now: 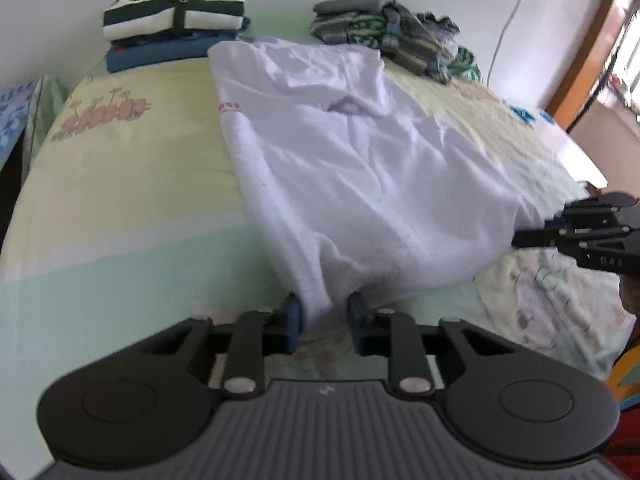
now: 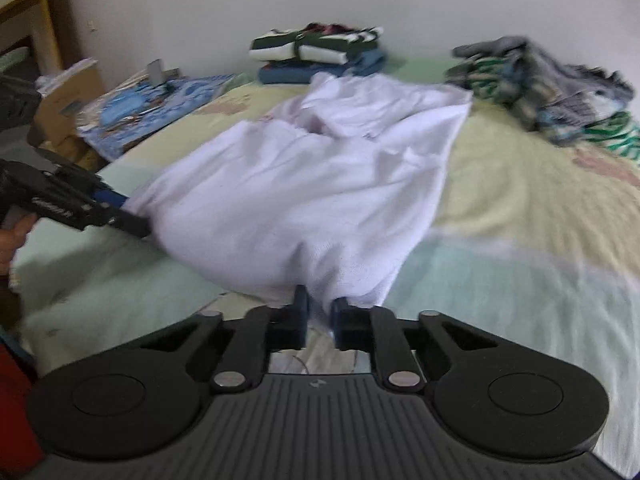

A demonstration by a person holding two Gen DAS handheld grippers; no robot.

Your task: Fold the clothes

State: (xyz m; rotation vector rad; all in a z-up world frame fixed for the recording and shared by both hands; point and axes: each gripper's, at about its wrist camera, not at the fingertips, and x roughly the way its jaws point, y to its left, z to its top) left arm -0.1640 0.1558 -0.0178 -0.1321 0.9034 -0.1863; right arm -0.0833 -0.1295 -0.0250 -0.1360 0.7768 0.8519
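A white garment [image 1: 360, 152] lies lengthwise down the bed, its collar end toward the wall. My left gripper [image 1: 325, 312] is shut on the near left corner of its hem, a bunch of white cloth pinched between the blue pads. In the right wrist view the same white garment [image 2: 312, 184] hangs from my right gripper [image 2: 320, 312], which is shut on the near right corner. Each gripper shows in the other's view: the right gripper [image 1: 520, 236] at the cloth's right edge, the left gripper [image 2: 140, 220] at its left edge. The near hem is lifted slightly off the sheet.
The bed [image 1: 120, 200] has a pale green and yellow sheet. A folded stack of green, white and blue clothes [image 1: 176, 20] sits at the back by the wall. An unfolded heap of patterned clothes [image 1: 400, 40] lies at the back right. A cardboard box [image 2: 68, 100] stands beside the bed.
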